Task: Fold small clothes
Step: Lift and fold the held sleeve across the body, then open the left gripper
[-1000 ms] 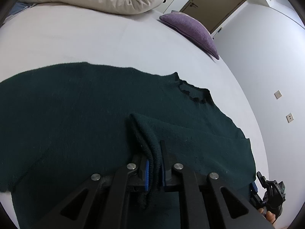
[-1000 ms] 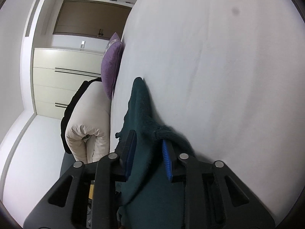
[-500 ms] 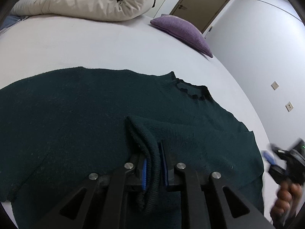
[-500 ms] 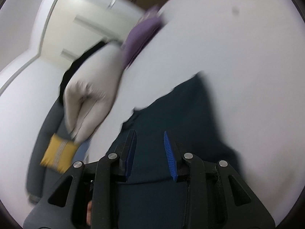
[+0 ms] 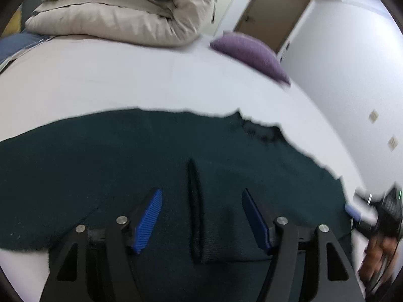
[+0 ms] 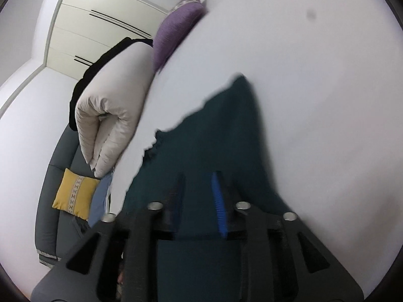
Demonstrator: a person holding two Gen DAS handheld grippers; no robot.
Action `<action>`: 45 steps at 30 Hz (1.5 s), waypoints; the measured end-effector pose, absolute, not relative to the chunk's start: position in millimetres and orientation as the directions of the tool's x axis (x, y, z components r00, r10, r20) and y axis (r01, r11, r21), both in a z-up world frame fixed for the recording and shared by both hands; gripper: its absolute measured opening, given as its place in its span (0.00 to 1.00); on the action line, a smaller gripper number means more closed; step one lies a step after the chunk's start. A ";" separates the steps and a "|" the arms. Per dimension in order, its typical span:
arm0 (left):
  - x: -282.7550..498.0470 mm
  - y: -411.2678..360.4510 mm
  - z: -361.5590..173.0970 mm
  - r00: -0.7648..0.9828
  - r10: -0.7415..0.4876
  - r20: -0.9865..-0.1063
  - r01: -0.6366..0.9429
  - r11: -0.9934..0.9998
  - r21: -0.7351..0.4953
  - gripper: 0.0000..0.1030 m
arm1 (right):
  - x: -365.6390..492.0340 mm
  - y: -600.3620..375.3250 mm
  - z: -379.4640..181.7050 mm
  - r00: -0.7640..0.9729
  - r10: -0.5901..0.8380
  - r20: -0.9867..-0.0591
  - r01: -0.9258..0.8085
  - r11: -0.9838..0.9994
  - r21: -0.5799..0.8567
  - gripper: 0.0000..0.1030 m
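Note:
A dark green knit sweater lies flat on the white bed, neck opening to the right. A folded sleeve edge lies on top of it. My left gripper is open and empty just above that fold. My right gripper is open with a narrow gap, empty, over the sweater. It also shows at the right edge of the left wrist view, by the sweater's side.
A rolled beige duvet and a purple pillow lie at the far end of the bed. A grey sofa with a yellow cushion stands beside the bed. Wardrobe doors are behind.
My left gripper has opened and let go of the sleeve, which now lies folded on the sweater. My right gripper released its fabric and swung over the sweater.

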State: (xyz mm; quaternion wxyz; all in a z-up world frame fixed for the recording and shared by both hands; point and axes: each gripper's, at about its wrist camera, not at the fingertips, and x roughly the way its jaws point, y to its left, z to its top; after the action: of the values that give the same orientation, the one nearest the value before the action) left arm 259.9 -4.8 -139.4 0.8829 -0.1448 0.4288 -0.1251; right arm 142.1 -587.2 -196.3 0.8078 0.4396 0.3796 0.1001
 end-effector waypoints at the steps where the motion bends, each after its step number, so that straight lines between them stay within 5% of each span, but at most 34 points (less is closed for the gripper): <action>1: 261.6 -4.8 -148.1 0.606 -0.340 -0.719 0.098 0.929 -0.357 0.66 | 152.1 -590.7 -199.9 0.684 0.497 -0.534 0.183 0.592 0.785 0.52; 5: 262.0 -2.8 -149.9 0.622 -0.347 -0.702 0.106 0.925 -0.364 0.67 | 176.4 -626.9 -219.5 0.726 0.490 -0.482 0.203 0.518 0.831 0.38; 11: 243.1 23.9 -125.9 0.647 -0.364 -0.670 0.072 0.904 -0.421 0.67 | 152.5 -653.6 -177.4 0.785 0.396 -0.477 0.209 0.556 0.805 0.44; 15: 194.3 99.2 -90.9 0.731 -0.356 -0.582 0.010 0.859 -0.512 0.72 | 97.7 -623.1 -117.3 0.825 0.291 -0.484 0.116 0.752 0.649 0.44; 16: 183.5 119.0 -88.3 0.745 -0.340 -0.574 -0.020 0.848 -0.529 0.72 | 82.3 -611.7 -103.0 0.842 0.265 -0.469 0.089 0.791 0.606 0.49; 18: 159.3 167.7 -89.3 0.768 -0.309 -0.561 -0.097 0.810 -0.578 0.72 | 49.7 -588.4 -77.5 0.885 0.200 -0.421 0.061 0.846 0.530 0.74; 19: 142.4 202.7 -95.0 0.778 -0.284 -0.560 -0.160 0.773 -0.614 0.72 | 33.9 -578.5 -66.7 0.905 0.165 -0.392 0.061 0.862 0.504 0.98; 27: 61.0 364.2 -155.2 0.801 -0.128 -0.585 -0.481 0.444 -0.756 0.71 | 15.5 -489.6 -40.2 0.851 0.358 -0.385 -0.045 0.779 0.625 1.00; 33: 74.6 393.5 -173.4 0.806 -0.068 -0.588 -0.531 0.354 -0.770 0.71 | -3.3 -417.7 -36.7 0.802 0.462 -0.377 -0.123 0.747 0.654 1.00; 34: 86.5 395.0 -173.6 0.808 -0.062 -0.587 -0.530 0.361 -0.767 0.67 | -6.9 -402.1 -36.0 0.790 0.481 -0.381 -0.138 0.744 0.653 1.00; 36: 96.1 401.5 -175.7 0.804 -0.070 -0.590 -0.536 0.345 -0.771 0.36 | -13.1 -383.6 -35.6 0.764 0.512 -0.392 -0.165 0.743 0.649 0.99; 37: 104.9 403.8 -180.1 0.801 -0.101 -0.591 -0.537 0.316 -0.782 0.12 | -13.1 -375.7 -36.3 0.755 0.518 -0.403 -0.167 0.745 0.645 0.95; 45: 138.7 299.4 -65.1 0.834 -0.124 -0.537 -0.300 0.715 -0.631 0.07 | -8.6 -393.5 -67.0 0.730 0.493 -0.474 -0.075 0.746 0.662 0.82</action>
State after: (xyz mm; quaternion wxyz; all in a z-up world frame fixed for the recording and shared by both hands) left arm 138.7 299.4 -65.1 0.8817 -0.3740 0.2833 0.0501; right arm -8.6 -393.5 -67.0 0.8742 0.3173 0.3297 0.1623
